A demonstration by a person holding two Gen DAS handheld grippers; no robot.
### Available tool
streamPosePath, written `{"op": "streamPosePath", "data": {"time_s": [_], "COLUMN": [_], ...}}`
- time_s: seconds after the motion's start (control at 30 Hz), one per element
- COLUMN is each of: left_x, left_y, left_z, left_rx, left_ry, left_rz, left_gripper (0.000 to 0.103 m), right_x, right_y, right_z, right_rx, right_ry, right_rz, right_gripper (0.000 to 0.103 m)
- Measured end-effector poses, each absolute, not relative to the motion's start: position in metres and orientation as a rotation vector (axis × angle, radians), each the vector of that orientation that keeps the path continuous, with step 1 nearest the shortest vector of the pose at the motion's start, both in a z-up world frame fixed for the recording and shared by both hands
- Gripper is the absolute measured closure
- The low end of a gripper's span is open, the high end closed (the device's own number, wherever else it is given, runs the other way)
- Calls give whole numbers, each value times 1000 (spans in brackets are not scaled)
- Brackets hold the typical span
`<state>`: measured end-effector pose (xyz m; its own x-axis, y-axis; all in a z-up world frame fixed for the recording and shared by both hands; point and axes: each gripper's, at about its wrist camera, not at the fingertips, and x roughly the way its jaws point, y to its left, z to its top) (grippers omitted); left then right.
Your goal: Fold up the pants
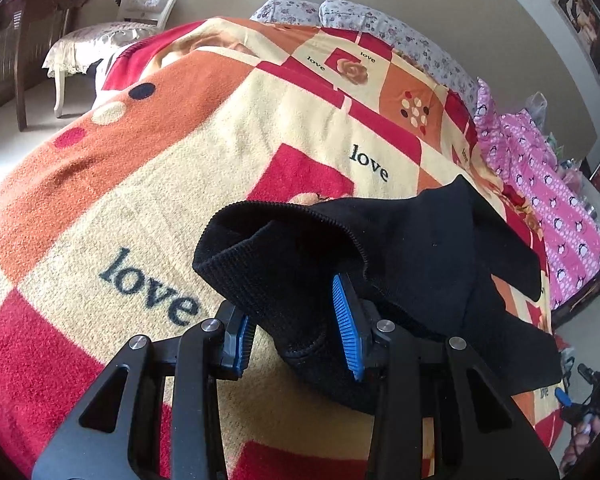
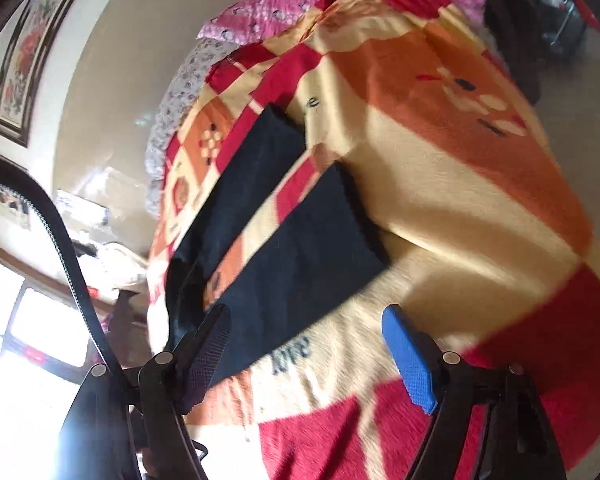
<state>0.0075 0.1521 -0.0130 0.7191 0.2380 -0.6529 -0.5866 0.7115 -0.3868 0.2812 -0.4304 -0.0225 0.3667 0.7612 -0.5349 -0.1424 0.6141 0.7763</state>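
Waistband in my left gripper [image 1: 298,320]

Black pants [image 1: 400,256] pinched between its pads; my right gripper [image 2: 312,356] gapes empty above the blanket [image 2: 460,208].

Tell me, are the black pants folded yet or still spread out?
Still spread out. In the right wrist view the pants lie with both legs apart and flat on the blanket; the left gripper holds the waistband.
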Motion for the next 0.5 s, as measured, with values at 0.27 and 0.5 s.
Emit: {"op": "streamPosePath", "data": {"time_s": [0.27, 0.5], "left_x": [1, -21], "left_y": [161, 151], "left_z": [-17, -6], "left_rx": [-689, -675], "left_ry": [595, 565], "left_rz": [485, 484], "left_gripper": [93, 98], "right_x": [309, 286], "right_y": [-435, -441], "right_z": [-38, -21], "right_rx": [809, 686], "right_ry": [1033, 901], "right_rz": [523, 585], "right_gripper": [78, 99]}}
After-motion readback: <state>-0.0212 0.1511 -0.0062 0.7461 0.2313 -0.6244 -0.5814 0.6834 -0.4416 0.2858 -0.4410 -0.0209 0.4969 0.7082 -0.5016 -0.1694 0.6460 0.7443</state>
